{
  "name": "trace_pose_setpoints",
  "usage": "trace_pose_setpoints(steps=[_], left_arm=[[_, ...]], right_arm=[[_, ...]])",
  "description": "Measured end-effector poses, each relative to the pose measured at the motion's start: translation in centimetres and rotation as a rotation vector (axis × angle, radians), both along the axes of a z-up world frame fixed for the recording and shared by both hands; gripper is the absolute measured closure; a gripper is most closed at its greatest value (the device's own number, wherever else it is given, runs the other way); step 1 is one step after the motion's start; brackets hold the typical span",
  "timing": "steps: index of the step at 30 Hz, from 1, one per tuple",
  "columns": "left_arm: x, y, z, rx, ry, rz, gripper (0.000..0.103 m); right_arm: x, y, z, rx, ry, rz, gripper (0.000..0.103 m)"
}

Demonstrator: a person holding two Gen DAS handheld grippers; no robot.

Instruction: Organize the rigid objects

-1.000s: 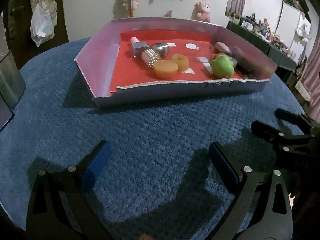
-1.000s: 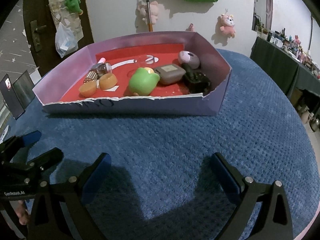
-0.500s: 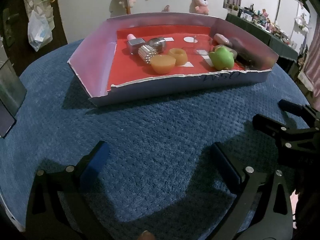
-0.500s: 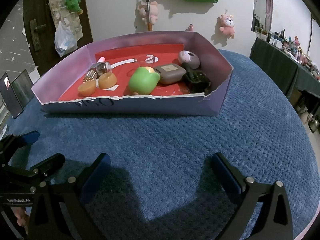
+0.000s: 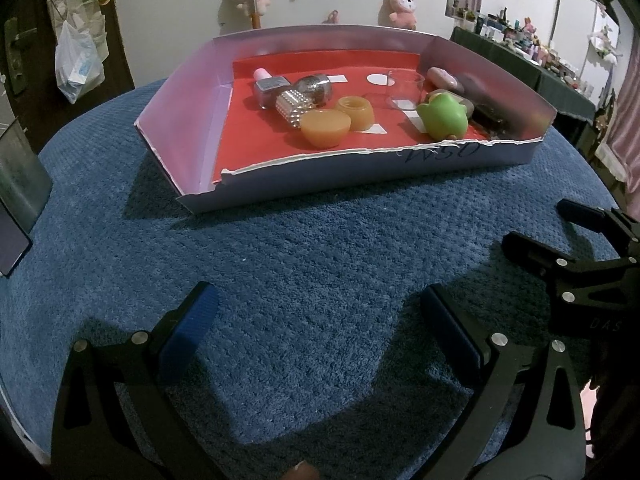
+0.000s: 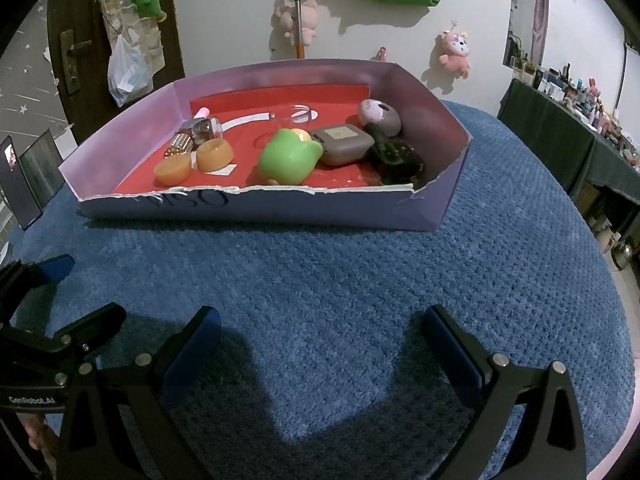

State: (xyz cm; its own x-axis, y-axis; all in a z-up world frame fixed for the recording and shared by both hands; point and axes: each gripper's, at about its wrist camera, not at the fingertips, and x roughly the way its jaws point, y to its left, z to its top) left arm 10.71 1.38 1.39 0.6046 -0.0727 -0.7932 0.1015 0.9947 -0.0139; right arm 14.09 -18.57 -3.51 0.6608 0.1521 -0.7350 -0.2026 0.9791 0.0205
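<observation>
A shallow purple cardboard tray (image 5: 320, 184) (image 6: 260, 210) with a red floor stands on the blue cloth ahead of both grippers. In it lie a green frog toy (image 5: 442, 116) (image 6: 288, 156), two orange pieces (image 5: 325, 128) (image 6: 174, 168), a studded silver piece (image 5: 294, 106), a nail polish bottle (image 5: 266, 86), a grey case (image 6: 340, 144), a pink rounded object (image 6: 378, 116) and a dark object (image 6: 398, 156). My left gripper (image 5: 316, 320) is open and empty, low over the cloth. My right gripper (image 6: 320, 340) is open and empty too. Each shows in the other's view.
The round table is covered in blue textured cloth (image 5: 300, 260). A phone on a stand (image 5: 16, 216) sits at the table's left edge. Plush toys hang on the white wall behind. A dark shelf (image 6: 580, 140) with small items stands to the right.
Both grippers have drawn slightly nearer the tray and the left view has tilted up a little. The jaws stay open and empty. The tray's contents have not moved.
</observation>
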Motion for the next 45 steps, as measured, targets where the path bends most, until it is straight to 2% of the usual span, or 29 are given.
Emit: trace_pose_setpoints(steps=[11,45], left_arm=[[0.00,0.01,-0.01,0.000,0.000,0.000,0.000],[0.20,0.51,0.10,-0.006,-0.002,0.026,0.000]], right_arm=[[-0.03,0.26,-0.06,-0.027,-0.001,-0.003,0.000],[-0.07,0.26,-0.04,-0.028,-0.001,-0.003,0.000]])
